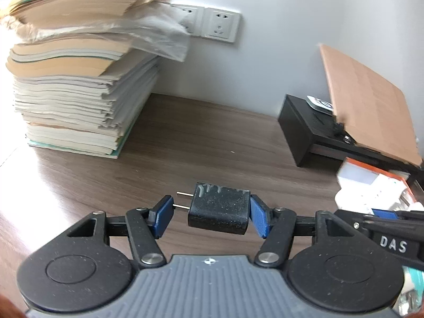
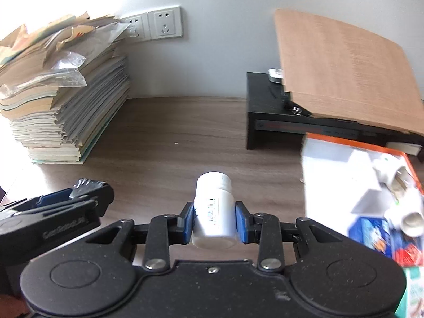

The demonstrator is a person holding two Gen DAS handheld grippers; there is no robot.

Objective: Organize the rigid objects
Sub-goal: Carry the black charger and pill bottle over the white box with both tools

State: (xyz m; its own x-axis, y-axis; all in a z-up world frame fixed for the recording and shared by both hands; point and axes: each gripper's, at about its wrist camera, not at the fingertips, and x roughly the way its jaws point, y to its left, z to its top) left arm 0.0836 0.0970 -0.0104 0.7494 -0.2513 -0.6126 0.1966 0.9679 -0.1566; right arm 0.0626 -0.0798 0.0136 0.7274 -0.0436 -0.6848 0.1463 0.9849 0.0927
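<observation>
A: left gripper (image 1: 210, 213) status?
B: clamped end-to-end on a black plug adapter (image 1: 220, 208). Left pad bears on a prong tip, right pad on the flat back. Long axis crosswise between the fingers, two prongs pointing left, body level and lifted off the desk (image 1: 185, 143)
A: right gripper (image 2: 214, 218)?
B: closed tight on a white pill bottle (image 2: 214, 206), pads on its sides at label height. Bottle axis runs along the fingers, cap pointing forward, base toward the camera, barcode facing up-left. Also clear of the desk
A: poses?
B: both pitched down toward the desk, side by side. Right gripper's body shows at the right edge of the left view, left one low left in the right view
A: surroundings?
B: paper stack (image 2: 61, 100) far left under two wall sockets (image 2: 159, 23), black riser (image 2: 267, 111) far right with a brown board (image 2: 341, 71) lying on it, open orange-rimmed box (image 2: 352, 148) of small items near right
</observation>
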